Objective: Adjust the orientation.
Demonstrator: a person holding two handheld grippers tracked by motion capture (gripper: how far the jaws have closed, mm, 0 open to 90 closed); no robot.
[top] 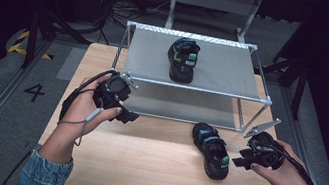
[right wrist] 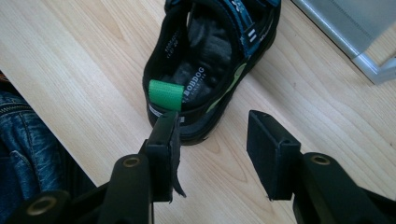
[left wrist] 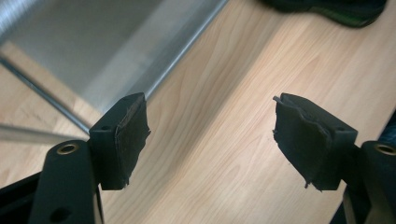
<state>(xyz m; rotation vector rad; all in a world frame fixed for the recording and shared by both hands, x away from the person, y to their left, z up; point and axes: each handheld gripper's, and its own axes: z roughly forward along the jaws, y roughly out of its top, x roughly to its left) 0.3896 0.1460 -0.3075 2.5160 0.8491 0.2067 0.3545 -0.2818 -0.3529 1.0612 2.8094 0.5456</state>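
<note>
Both tongs are spread and hold nothing: the right tongs point(right wrist: 212, 140) gape just behind the sandal point(right wrist: 210, 60) heel (not touching), the left tongs point(left wrist: 210, 140) over bare surface point(left wrist: 224, 93).

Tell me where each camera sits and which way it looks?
High view: above the table, looking forward and down at the rack; both hands show, with left gripper and right gripper.
Left gripper view: rides the left gripper, looking past its open jaws at tabletop and rack edge.
Right gripper view: rides the right gripper, facing the sandal; open jaws, a denim sleeve.
Shared: high and right gripper views show that sandal.
</note>
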